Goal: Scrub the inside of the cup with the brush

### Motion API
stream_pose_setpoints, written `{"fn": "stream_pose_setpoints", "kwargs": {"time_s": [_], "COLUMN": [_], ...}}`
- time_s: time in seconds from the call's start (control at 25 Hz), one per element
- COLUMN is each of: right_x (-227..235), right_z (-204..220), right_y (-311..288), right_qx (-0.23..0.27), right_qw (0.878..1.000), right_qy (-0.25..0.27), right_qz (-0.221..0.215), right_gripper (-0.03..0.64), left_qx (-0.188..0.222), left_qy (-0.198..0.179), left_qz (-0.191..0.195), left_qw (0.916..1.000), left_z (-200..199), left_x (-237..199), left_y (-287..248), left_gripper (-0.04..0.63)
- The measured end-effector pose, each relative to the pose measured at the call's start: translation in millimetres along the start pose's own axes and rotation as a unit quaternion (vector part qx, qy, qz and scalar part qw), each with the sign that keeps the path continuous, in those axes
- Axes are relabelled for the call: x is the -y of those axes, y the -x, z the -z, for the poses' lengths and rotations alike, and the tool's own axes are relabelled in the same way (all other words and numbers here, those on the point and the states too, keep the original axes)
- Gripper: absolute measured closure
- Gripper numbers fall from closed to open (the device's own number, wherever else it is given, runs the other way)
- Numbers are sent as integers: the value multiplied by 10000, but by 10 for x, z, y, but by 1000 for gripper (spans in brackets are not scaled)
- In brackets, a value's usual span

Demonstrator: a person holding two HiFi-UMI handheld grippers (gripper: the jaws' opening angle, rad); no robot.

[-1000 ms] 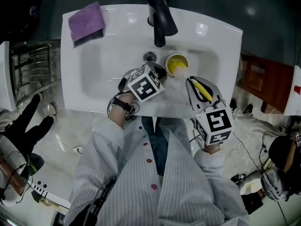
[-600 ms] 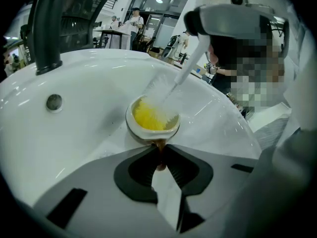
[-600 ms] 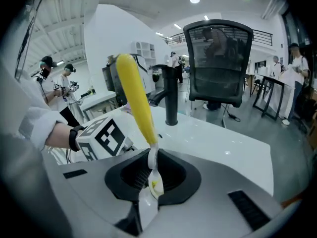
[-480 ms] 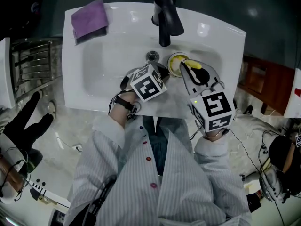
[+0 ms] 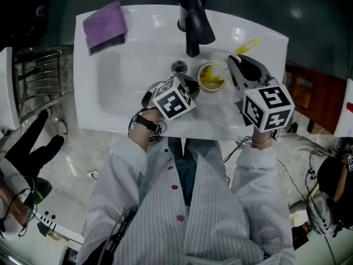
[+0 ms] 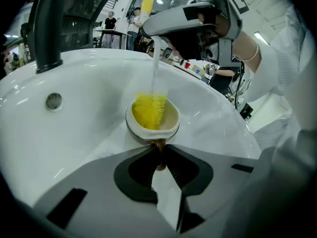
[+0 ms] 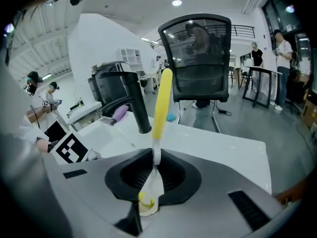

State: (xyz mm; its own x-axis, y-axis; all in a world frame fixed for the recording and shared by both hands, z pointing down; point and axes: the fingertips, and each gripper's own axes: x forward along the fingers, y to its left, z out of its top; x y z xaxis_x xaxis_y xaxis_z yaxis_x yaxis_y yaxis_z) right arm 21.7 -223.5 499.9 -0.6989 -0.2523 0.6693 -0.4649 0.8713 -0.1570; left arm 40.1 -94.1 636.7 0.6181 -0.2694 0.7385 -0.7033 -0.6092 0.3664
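The right gripper [image 7: 154, 157] pinches the brush [image 7: 161, 103] by its thin stem, with the bristles down inside the cup [image 5: 211, 76]. The cup stands just in front of the faucet [image 5: 192, 21], its handle clamped by the left gripper [image 6: 158, 155]. The brush's long axis slants up to the faucet's right, so scrubbing probably follows that slant.

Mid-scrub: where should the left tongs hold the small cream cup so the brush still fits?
Grip the small cream cup by its brown handle, from the near side, as the left tongs do now. Its mouth faces up and the yellow bristle brush enters from above, so the rim should probably stay clear.
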Motion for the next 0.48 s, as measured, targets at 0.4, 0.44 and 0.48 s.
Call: {"fn": "stream_pose_setpoints", "kwargs": {"time_s": [0.4,0.44,0.48], "right_x": [60,6,-58], "right_z": [464,517,570], "right_y": [469,506,541], "right_qx": [-162,-215,-266], "right_qw": [9988,9988,9988], "right_qy": [-459,-440,-420], "right_qz": [74,60,35], "right_gripper": [561,561,561], "left_qx": [14,12,9], "left_qy": [-2,-1,2], "left_qz": [-2,-7,-10], "left_qw": [10000,10000,10000], "left_z": [23,27,31], "left_x": [8,6,5], "left_y": [-1,-2,-3], "left_gripper": [529,529,529]}}
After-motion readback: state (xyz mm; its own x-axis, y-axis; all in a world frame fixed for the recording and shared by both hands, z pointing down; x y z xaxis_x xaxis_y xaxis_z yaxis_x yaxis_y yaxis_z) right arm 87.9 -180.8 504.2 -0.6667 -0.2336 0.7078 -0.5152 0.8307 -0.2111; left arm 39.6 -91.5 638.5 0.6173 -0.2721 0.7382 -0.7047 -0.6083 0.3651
